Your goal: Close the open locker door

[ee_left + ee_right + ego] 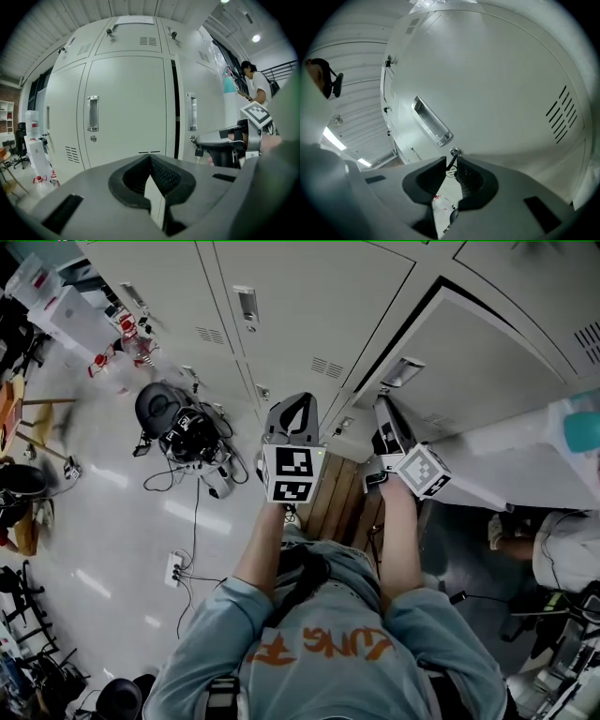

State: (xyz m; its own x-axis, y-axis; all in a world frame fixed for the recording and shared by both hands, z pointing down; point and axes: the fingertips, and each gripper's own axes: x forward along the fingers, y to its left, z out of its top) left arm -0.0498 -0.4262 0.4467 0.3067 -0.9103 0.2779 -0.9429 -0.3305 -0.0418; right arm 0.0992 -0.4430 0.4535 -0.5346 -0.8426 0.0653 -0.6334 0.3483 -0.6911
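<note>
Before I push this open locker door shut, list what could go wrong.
1. The key in the door sits between the right gripper's jaws. I cannot tell whether it is clamped. A push could bend or twist it.
2. The left gripper, shut and empty, hangs close to the dark gap where the door closes. It might get pinched.

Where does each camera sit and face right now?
Head view: overhead, steeply down at lockers; forearms, left gripper, right gripper show.
Left gripper view: along its shut jaws toward lockers.
Right gripper view: against the open door, key between its jaws.
Shared: head and left gripper views both show the right gripper.
</note>
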